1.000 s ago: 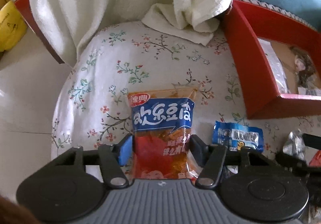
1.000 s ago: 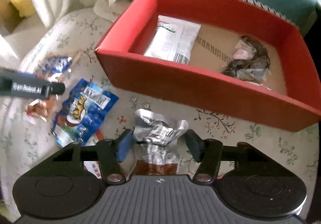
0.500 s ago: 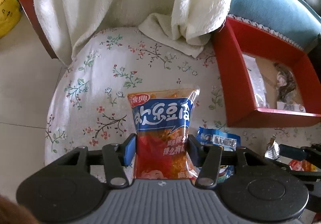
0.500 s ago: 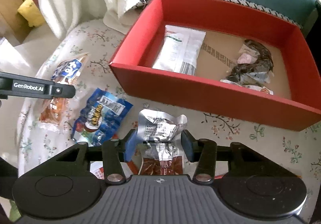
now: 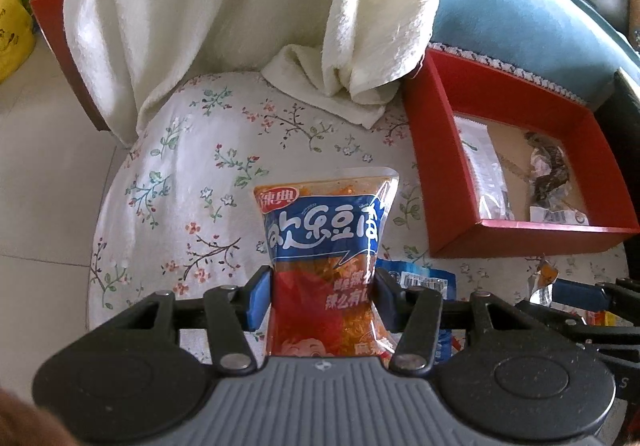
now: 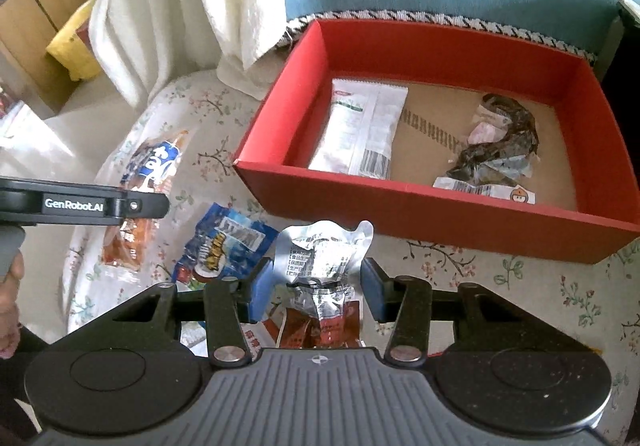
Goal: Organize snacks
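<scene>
My left claw [image 5: 323,300] is clamped on a glossy orange-and-blue snack pouch [image 5: 326,246], its jaws having just closed in; the pouch stands upright between the blue pads, lifted off the floral cushion [image 5: 192,174]. My right claw [image 6: 316,288] pinches a crinkled silver foil packet [image 6: 322,266], jaws likewise just drawn in. Only the right view shows a blue crisp packet [image 6: 224,246] lying flat left of that claw, and inside the red cardboard box [image 6: 400,202] ahead, a white sachet [image 6: 360,130] beside a dark crumpled wrapper [image 6: 496,142]. Only the left view shows the fluffy cream towel [image 5: 240,14] draped beyond my pouch
</scene>
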The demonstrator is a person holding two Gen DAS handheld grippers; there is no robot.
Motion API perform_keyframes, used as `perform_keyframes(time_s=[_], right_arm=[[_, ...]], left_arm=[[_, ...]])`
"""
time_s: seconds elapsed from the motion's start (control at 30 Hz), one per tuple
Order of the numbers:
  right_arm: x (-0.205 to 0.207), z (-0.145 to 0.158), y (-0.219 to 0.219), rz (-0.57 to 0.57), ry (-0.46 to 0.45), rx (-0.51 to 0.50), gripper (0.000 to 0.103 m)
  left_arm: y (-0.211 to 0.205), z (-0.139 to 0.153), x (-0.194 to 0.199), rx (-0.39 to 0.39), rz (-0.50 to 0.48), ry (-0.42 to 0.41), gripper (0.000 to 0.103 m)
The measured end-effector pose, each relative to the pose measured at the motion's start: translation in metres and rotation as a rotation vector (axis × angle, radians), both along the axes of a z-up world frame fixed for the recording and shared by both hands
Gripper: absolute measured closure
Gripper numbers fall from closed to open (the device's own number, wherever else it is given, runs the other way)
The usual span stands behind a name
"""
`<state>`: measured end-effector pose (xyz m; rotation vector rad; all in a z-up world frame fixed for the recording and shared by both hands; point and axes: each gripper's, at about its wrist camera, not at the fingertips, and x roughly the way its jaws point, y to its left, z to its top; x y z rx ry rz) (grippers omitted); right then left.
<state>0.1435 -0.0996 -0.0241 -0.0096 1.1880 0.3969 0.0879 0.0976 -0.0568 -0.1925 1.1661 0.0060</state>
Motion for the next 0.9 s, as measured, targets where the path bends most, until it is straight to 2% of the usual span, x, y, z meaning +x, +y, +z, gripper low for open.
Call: perform_keyframes(time_s=[0.4, 0.9], right_arm=[[-0.001, 0.022, -0.009, -0.021, -0.064, 0.061, 0.049], [0.000, 0.047, -0.023, -0.057, -0.142, 0.110, 0.049]], left_arm=[[-0.008, 0.016, -0.005, 0.016, -0.025, -0.067, 0.057], [-0.039, 0.040, -0.002, 0.053, -0.089, -0.161, 0.057]])
